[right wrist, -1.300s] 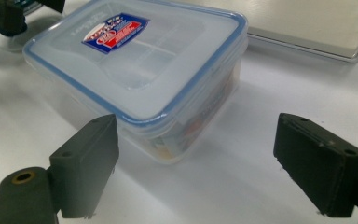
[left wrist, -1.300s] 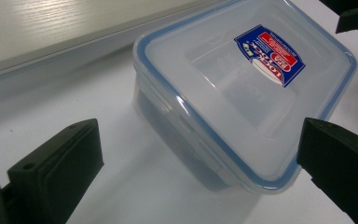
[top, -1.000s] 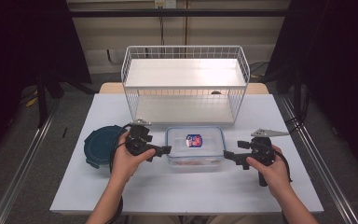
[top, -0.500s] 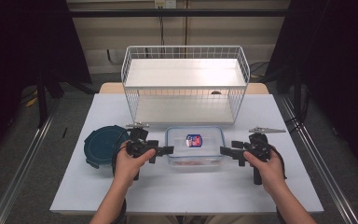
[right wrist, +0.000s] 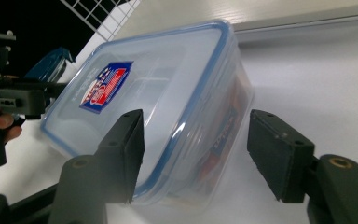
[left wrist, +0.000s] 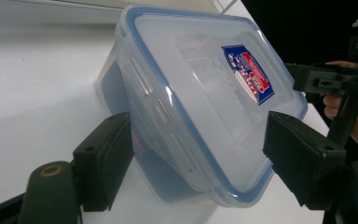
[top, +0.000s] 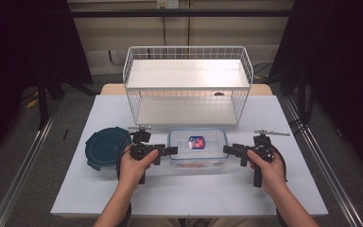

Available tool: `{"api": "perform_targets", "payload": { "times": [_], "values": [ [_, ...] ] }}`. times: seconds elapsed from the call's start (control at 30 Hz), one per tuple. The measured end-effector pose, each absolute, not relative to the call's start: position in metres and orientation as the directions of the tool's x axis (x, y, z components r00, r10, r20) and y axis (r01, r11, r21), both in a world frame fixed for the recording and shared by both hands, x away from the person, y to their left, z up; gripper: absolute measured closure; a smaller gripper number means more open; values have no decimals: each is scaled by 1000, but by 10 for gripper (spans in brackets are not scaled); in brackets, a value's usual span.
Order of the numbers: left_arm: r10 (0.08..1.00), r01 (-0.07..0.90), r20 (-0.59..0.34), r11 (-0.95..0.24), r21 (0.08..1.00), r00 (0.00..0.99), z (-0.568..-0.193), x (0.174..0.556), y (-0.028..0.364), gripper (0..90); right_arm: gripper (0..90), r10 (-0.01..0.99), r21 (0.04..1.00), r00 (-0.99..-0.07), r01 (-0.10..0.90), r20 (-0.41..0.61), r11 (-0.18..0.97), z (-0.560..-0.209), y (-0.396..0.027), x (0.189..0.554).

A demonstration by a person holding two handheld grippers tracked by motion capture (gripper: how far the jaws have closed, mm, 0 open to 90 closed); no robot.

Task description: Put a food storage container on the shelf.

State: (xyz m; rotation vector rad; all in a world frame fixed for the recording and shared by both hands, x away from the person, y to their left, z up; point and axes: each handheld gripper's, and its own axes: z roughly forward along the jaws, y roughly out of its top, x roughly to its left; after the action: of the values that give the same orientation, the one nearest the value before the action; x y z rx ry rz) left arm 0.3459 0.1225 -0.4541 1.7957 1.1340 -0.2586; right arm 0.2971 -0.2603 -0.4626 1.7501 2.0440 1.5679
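Both grippers have drawn in toward the short ends of the clear container [top: 197, 147] since the earlier frame, the hands barely shifting, and the fingers of each have just been closing. The left gripper [top: 170, 150] has its fingers partly open around the container's left end; in the left gripper view one finger [left wrist: 106, 158] sits at the container's wall under the rim, and whether it touches cannot be told, while the other stands clear above the lid. The right gripper [top: 228, 150] is likewise partly open, its fingers [right wrist: 123, 149] astride the right end with a gap showing on the far side, so nothing is clamped.

One container lies on the worktop [top: 194, 198], lid on, with a blue-and-red label [top: 196, 142], in the middle just in front of the wire rack [top: 188, 85]. One round dark-blue lid [top: 105, 146] lies near it to the left, just beside the left hand [top: 134, 165]. One rack, two shelves.

Bare worktop stretches in front of the container and out to the right edge; behind it the rack's lower front rail runs close.
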Motion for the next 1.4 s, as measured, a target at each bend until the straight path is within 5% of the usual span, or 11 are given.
{"api": "perform_targets", "payload": {
  "times": [0.77, 1.4],
  "values": [
    [590, 834, -653, -64, 549, 475, -461, 347, 119, 317, 483, 686, 596, -280, 753, 672, -277, -470, -255, 300],
    [557, 869, -715, -25, 495, 423, -468, 349, 117, 309, 478, 617, 481, -163, 783, 770, -394, -476, -255, 300]
  ]
}}
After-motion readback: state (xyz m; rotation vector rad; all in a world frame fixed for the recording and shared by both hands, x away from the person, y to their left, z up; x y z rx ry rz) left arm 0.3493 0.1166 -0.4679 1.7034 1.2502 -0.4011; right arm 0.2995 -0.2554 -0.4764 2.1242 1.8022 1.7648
